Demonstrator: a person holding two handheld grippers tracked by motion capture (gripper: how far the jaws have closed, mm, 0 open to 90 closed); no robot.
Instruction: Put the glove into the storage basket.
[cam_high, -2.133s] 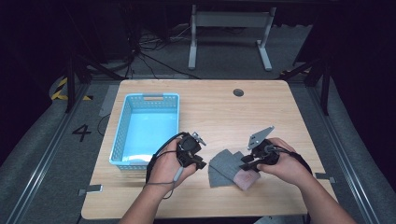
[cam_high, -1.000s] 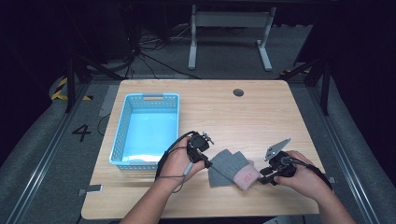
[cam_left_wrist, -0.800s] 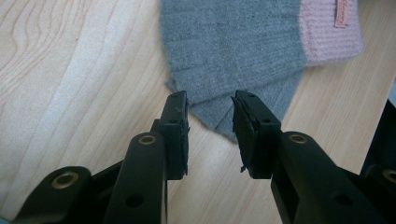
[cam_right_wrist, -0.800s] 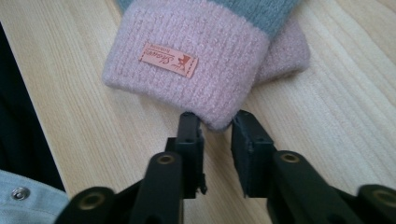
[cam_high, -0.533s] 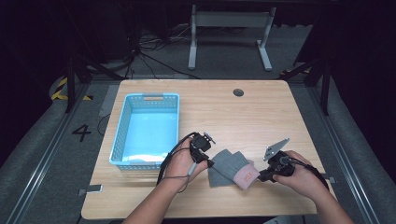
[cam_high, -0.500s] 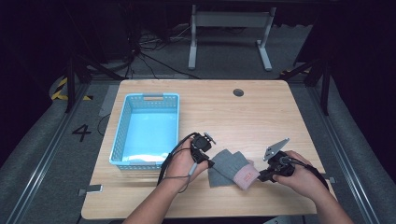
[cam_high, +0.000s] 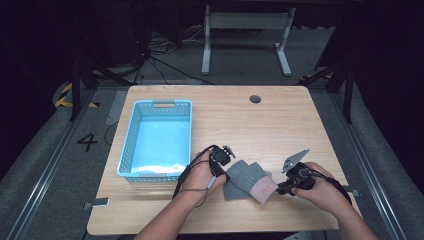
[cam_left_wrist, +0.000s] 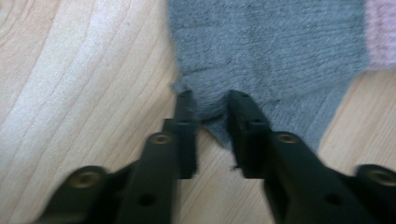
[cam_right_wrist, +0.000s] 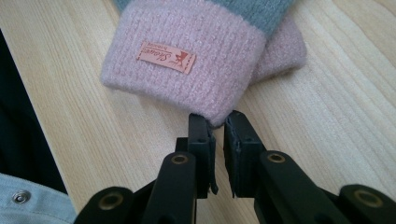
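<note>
Wooden table (cam_high: 280, 125) — orange label (cam_right_wrist: 166, 57) on sock's (cam_right_wrist: 187, 46) pink cuff, right gripper view.

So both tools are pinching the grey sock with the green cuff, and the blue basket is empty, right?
Almost. The cuff is pink, not green, as the right gripper view shows. The rest holds: the left tool pinches the grey end of the sock, the right tool pinches the cuff's edge, and the blue basket is empty.
</note>
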